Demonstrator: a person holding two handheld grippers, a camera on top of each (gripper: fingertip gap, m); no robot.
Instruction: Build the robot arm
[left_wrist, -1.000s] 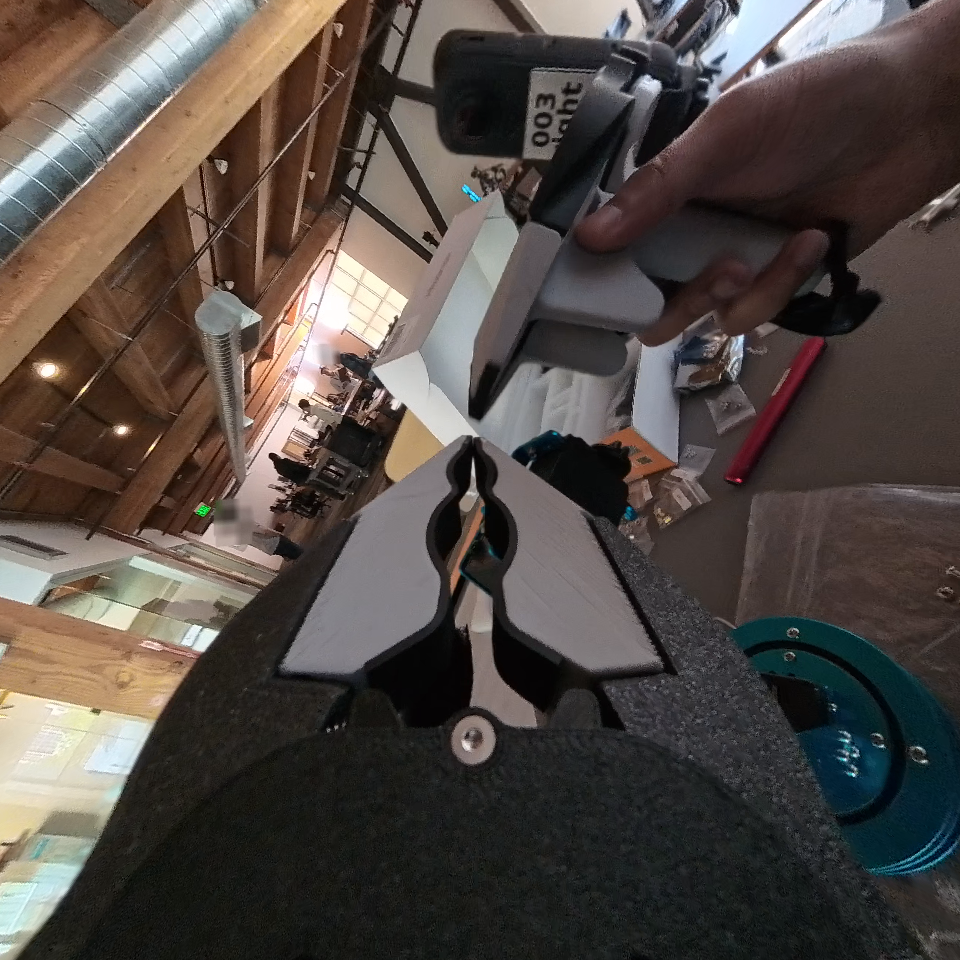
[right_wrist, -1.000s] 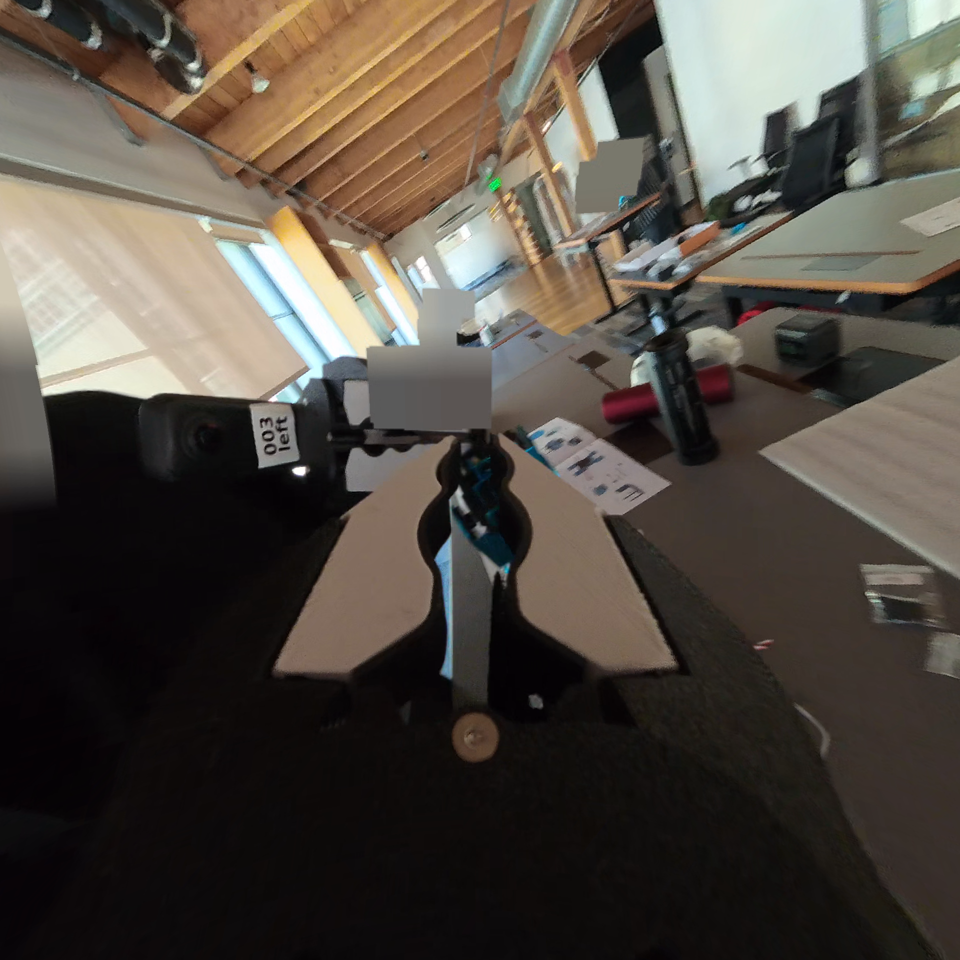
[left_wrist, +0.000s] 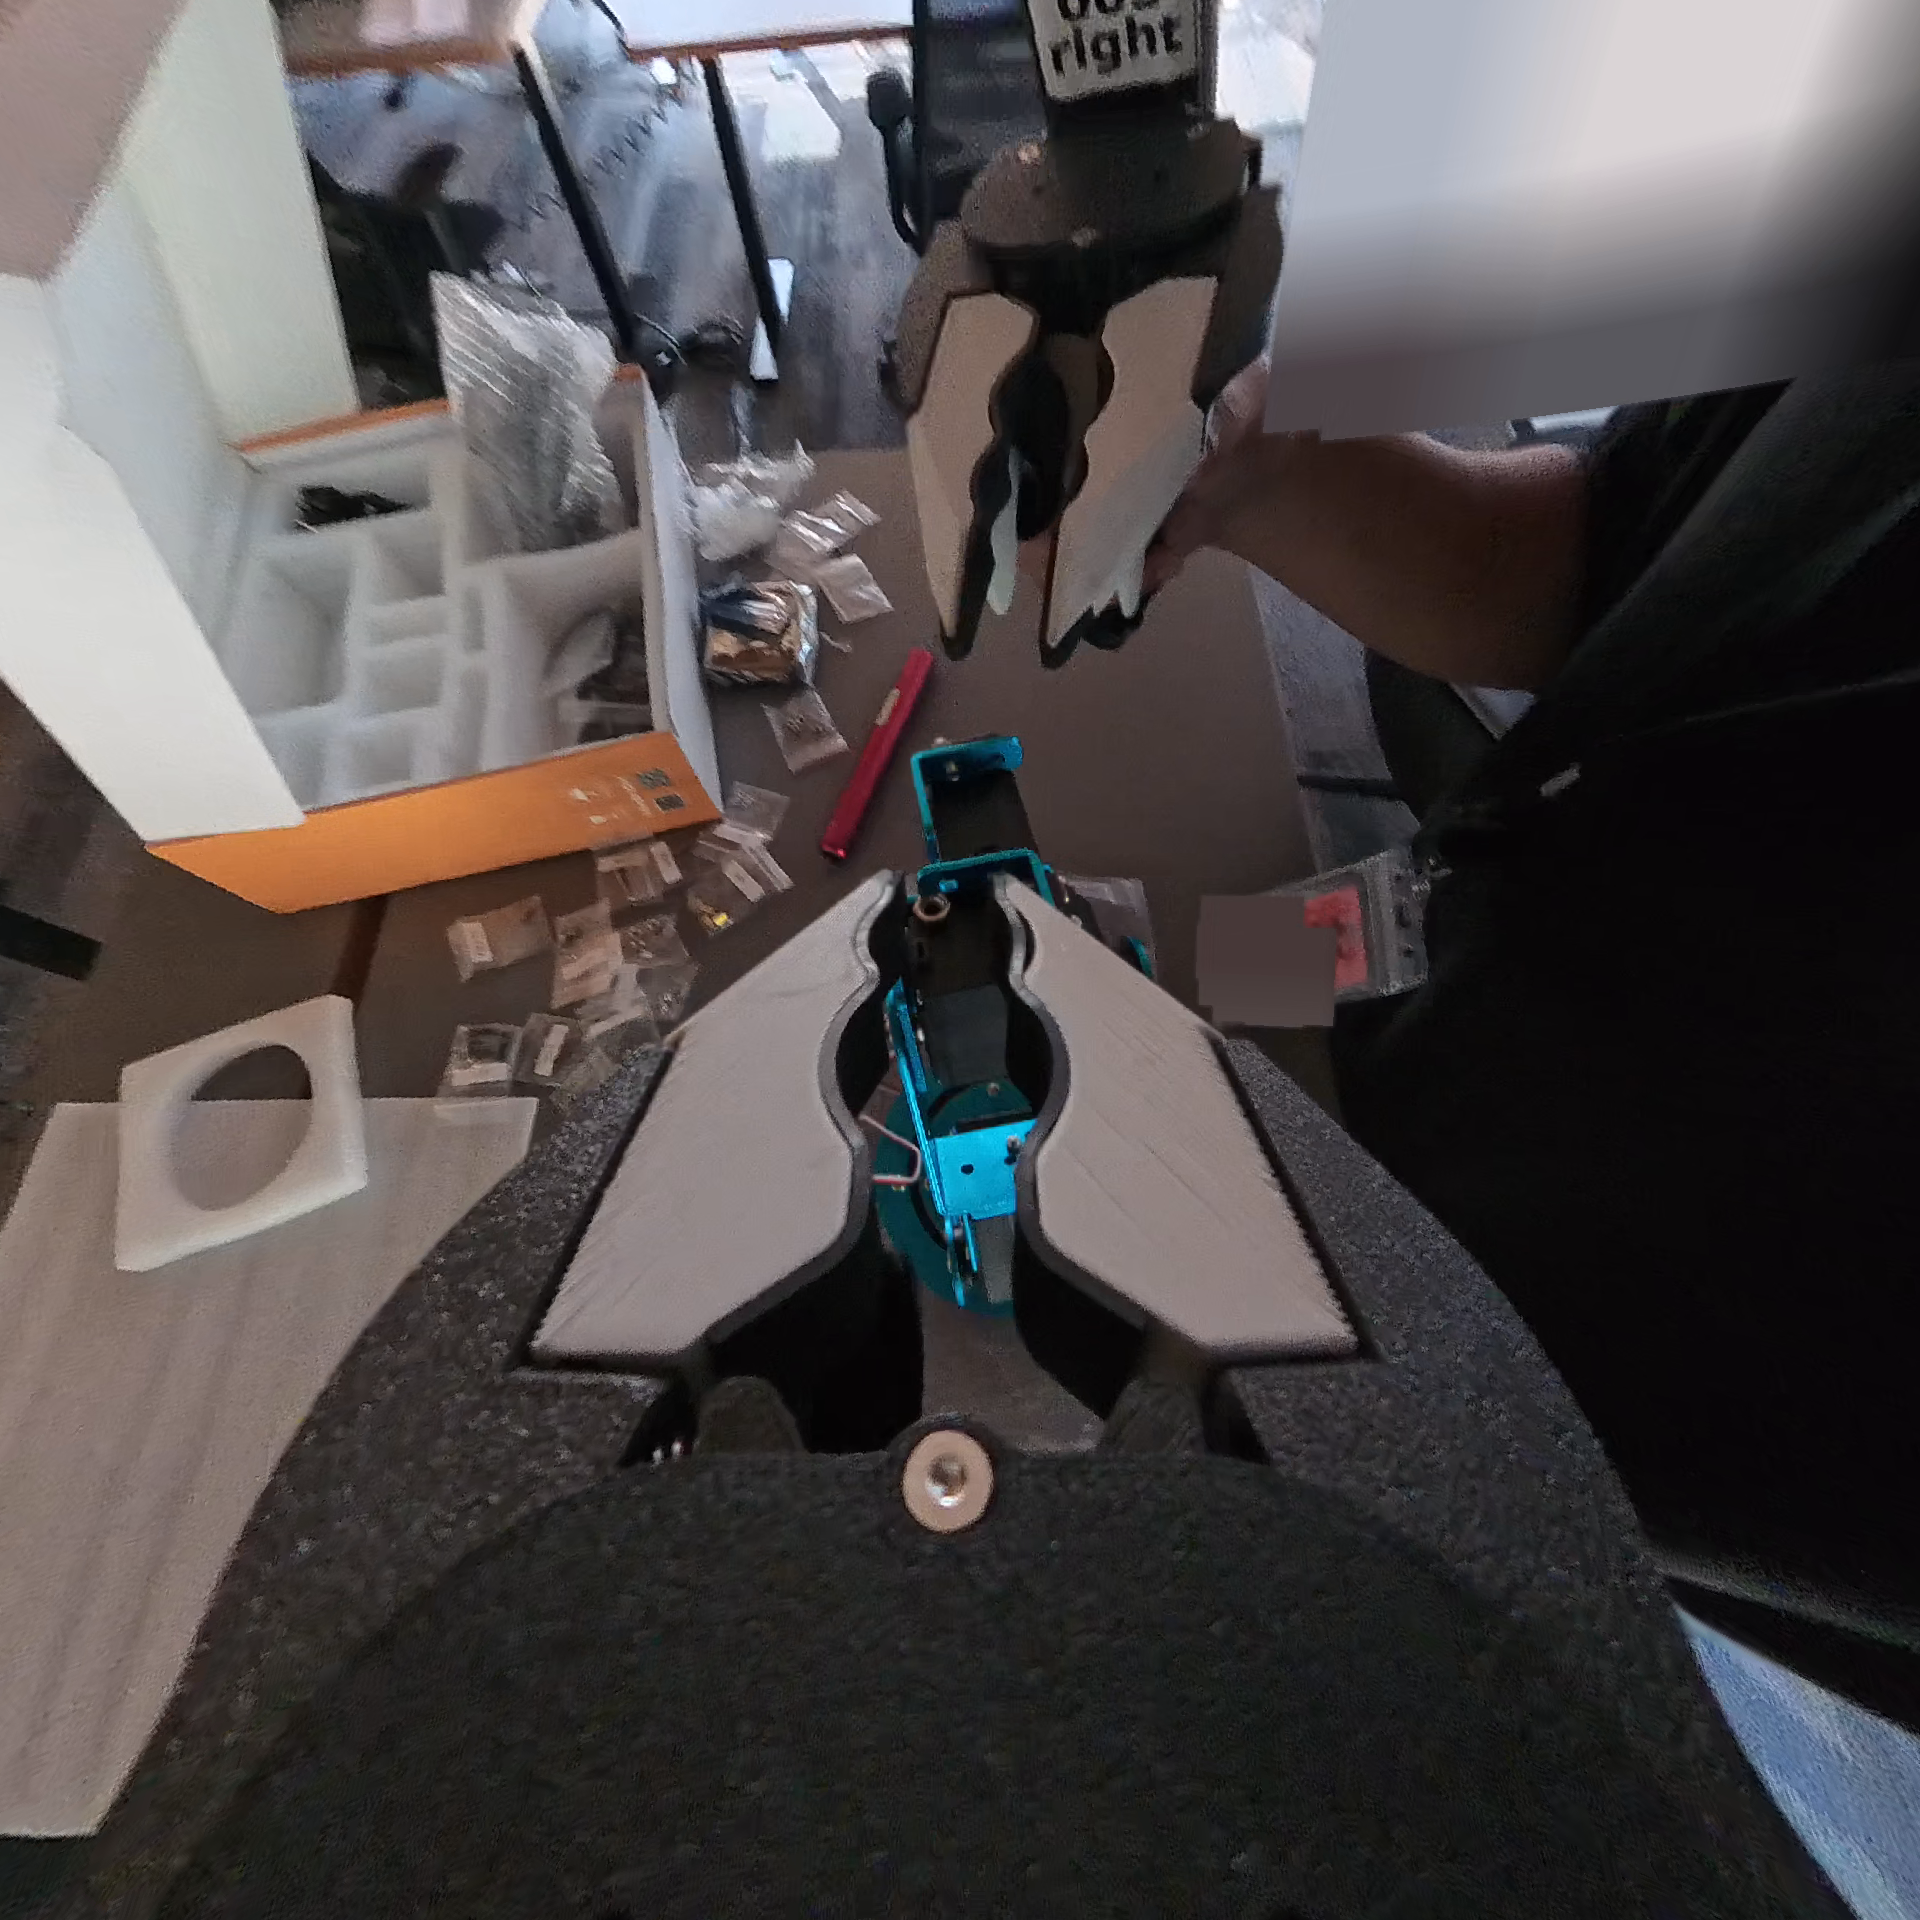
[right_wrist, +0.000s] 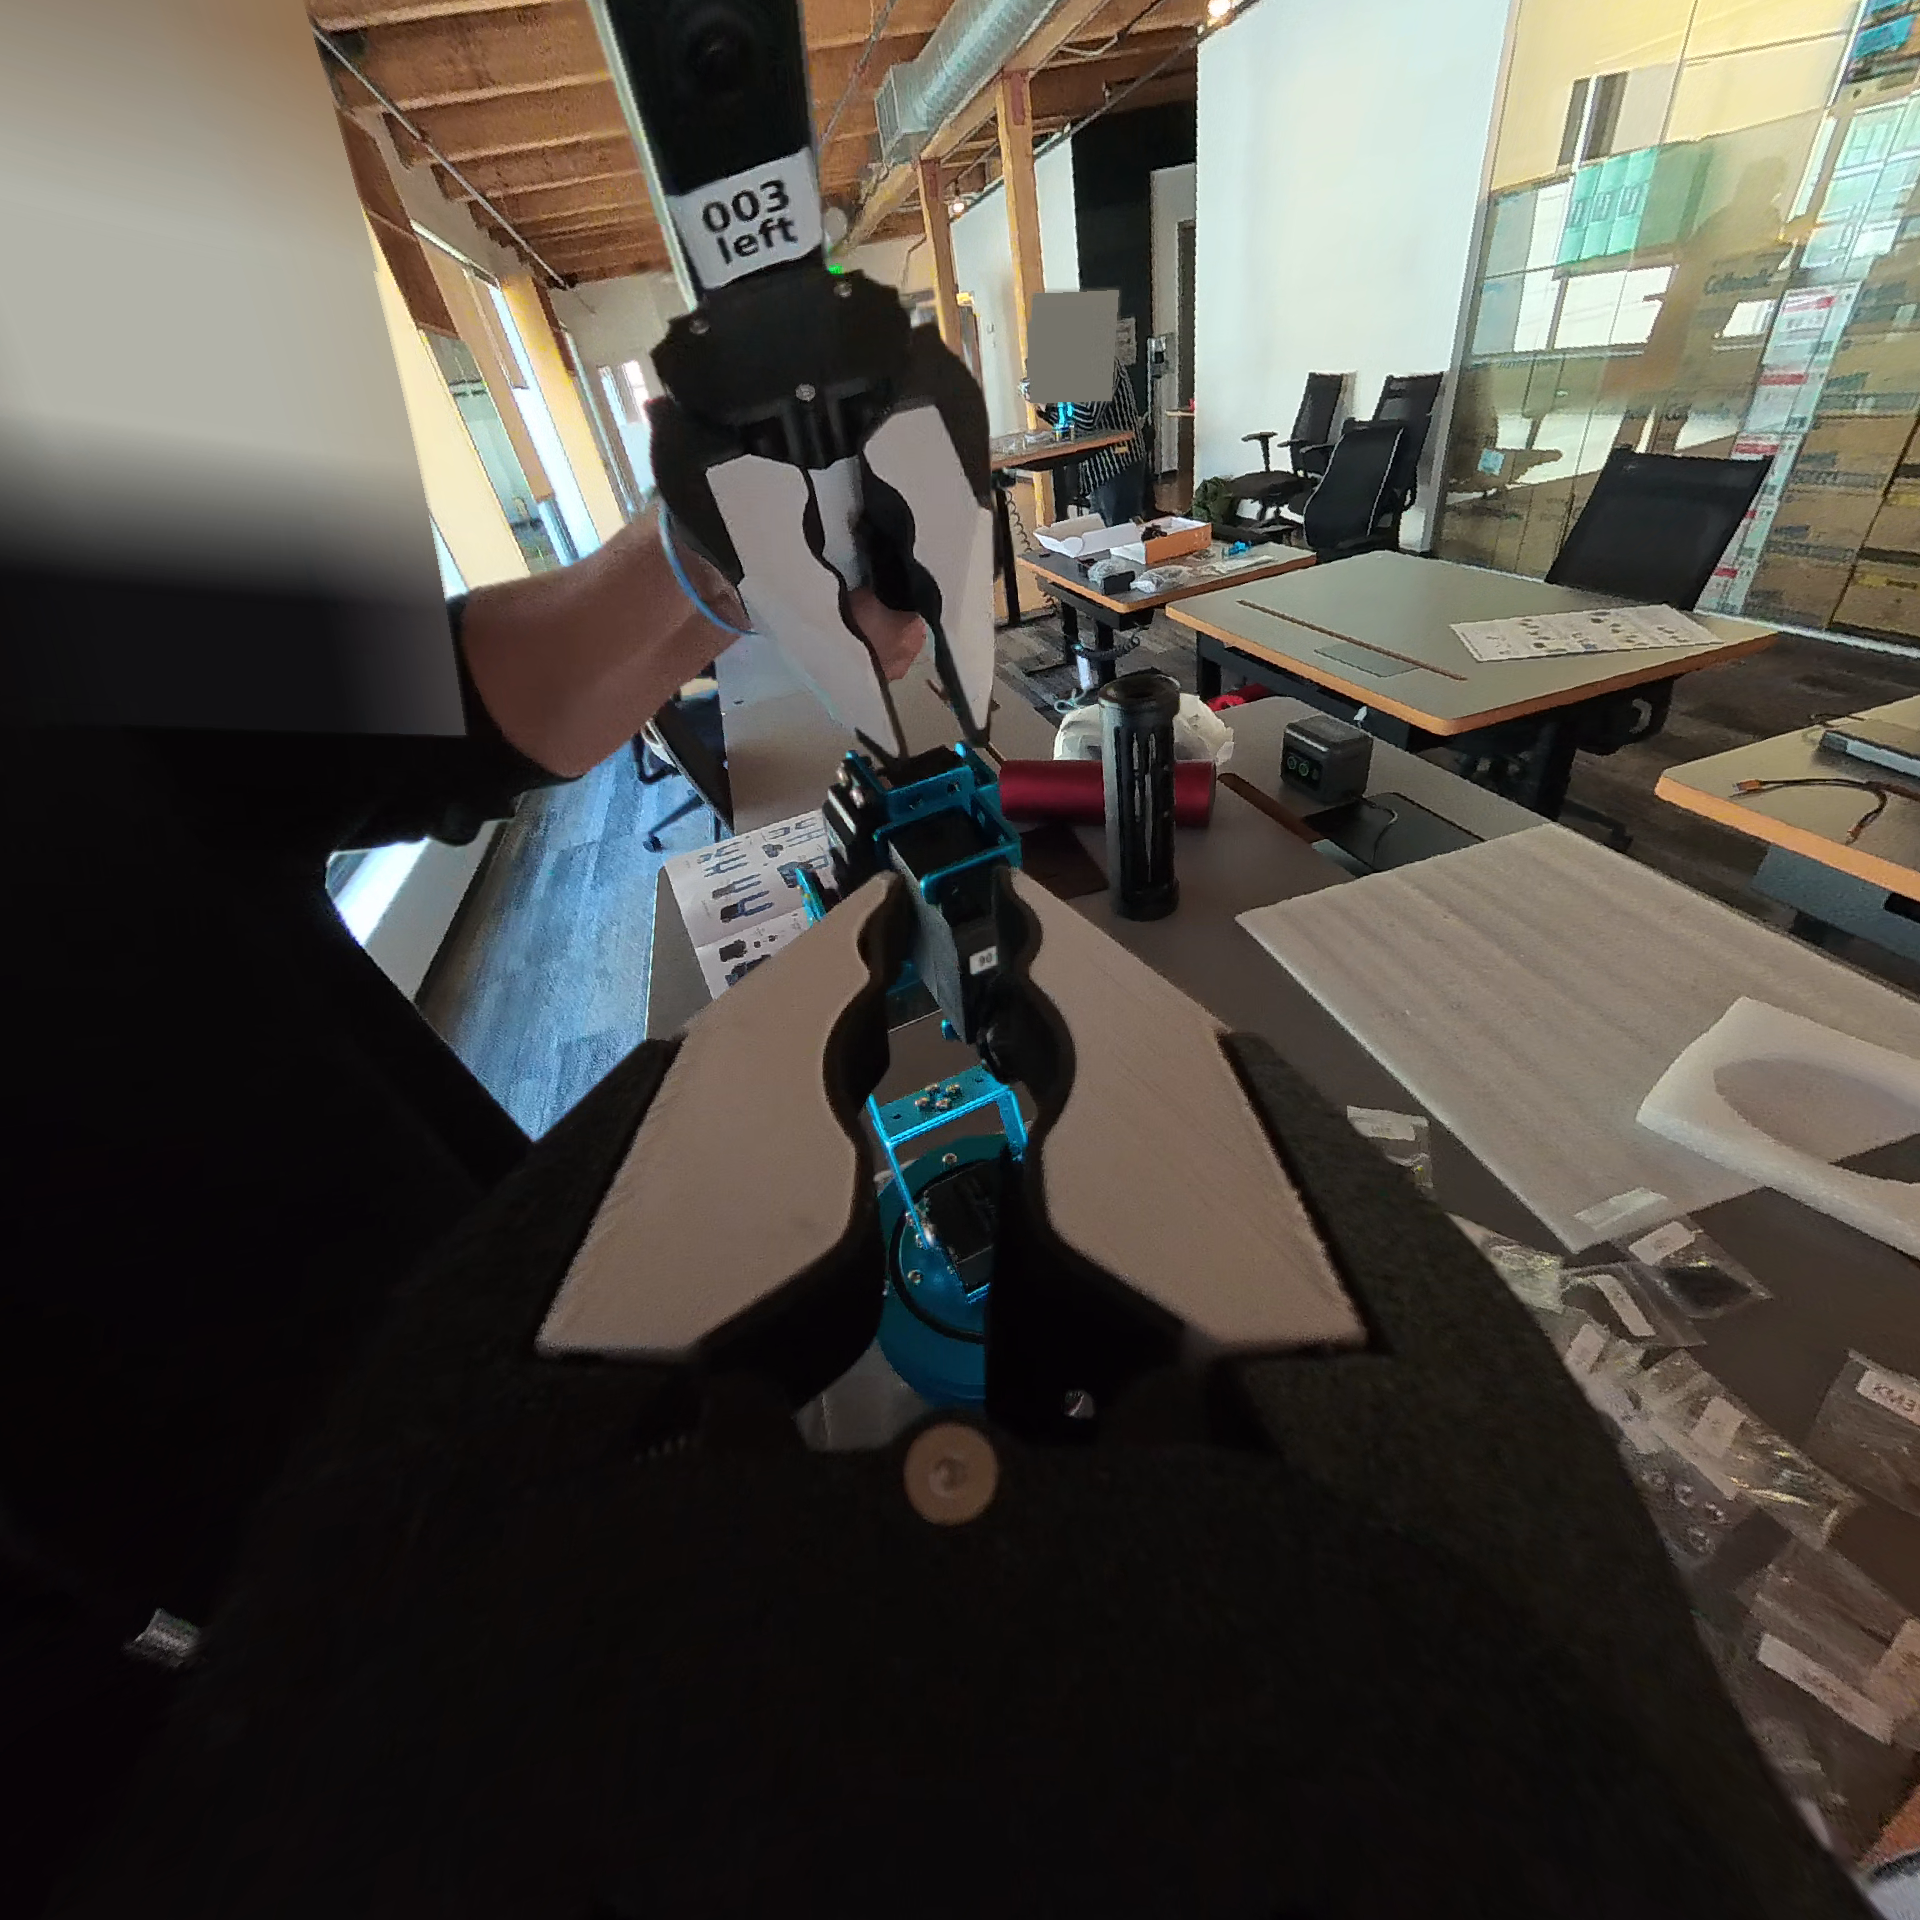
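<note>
Teal robot arm (right_wrist: 940, 831) meets labelled left gripper's (left_wrist: 945, 894) fingers, grip unclear; right gripper's (right_wrist: 945, 894) fingers narrowly apart.

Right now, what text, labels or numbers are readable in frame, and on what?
Not quoting wording; these carry it.
White sticker on the camera of the left gripper: legible.
Matching sticker on the camera of the right gripper: cut off.
White tag on the blue arm: tiny.
Orange box, printed sheet, bag labels: blurred or too small.
</note>
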